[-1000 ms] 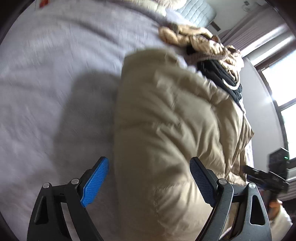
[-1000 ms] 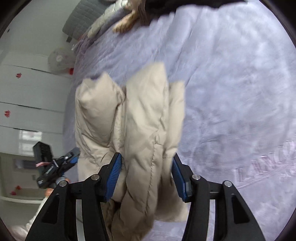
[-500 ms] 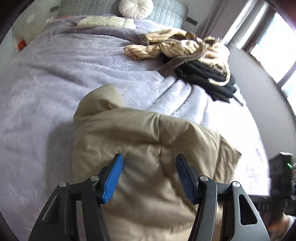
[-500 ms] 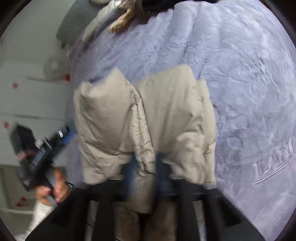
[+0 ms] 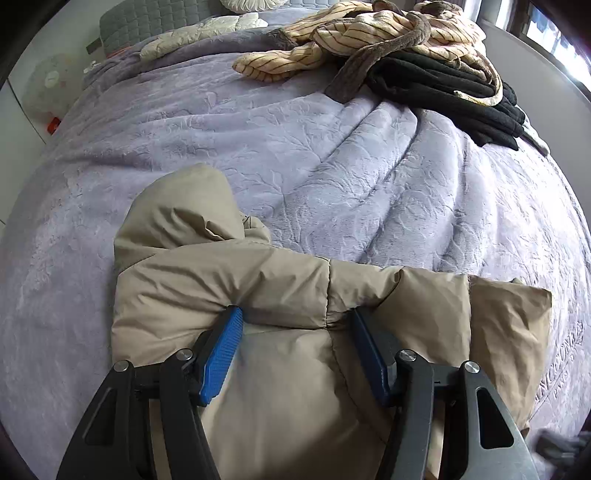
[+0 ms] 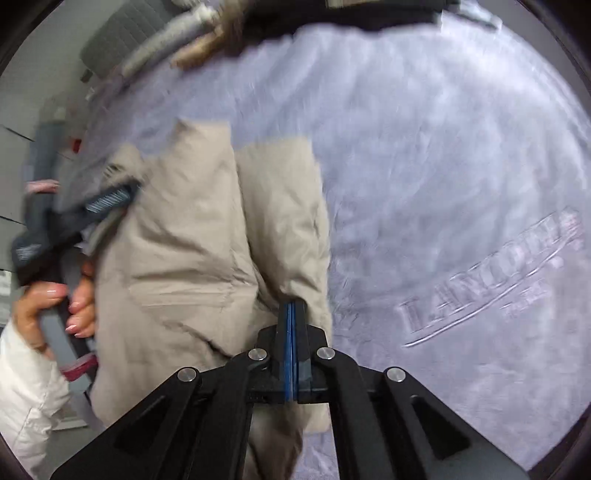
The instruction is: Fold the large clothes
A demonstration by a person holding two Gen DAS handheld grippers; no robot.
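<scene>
Left tool (image 5: 295,323) half spread, blue pads dug into a puffy roll of the beige padded jacket (image 5: 277,288), pinching a thick fold of it. Right tool (image 6: 291,314) squeezed fully together after just closing, pads meeting at the jacket's near edge; whether any fabric is caught between them cannot be told. Jacket bunched in a loose fold at the near side of the bed, on the lavender embossed blanket (image 5: 332,166), hood pointing away. Beyond, well apart, a heap of striped tan clothing (image 5: 354,33) lying over a dark folded garment (image 5: 461,88), close to the far edge. Grey quilted headboard (image 5: 147,14) and pale pillows behind. In the right wrist view, a bare hand (image 6: 55,306) with a white sleeve gripping the left tool's handle, pressed beside the jacket.
</scene>
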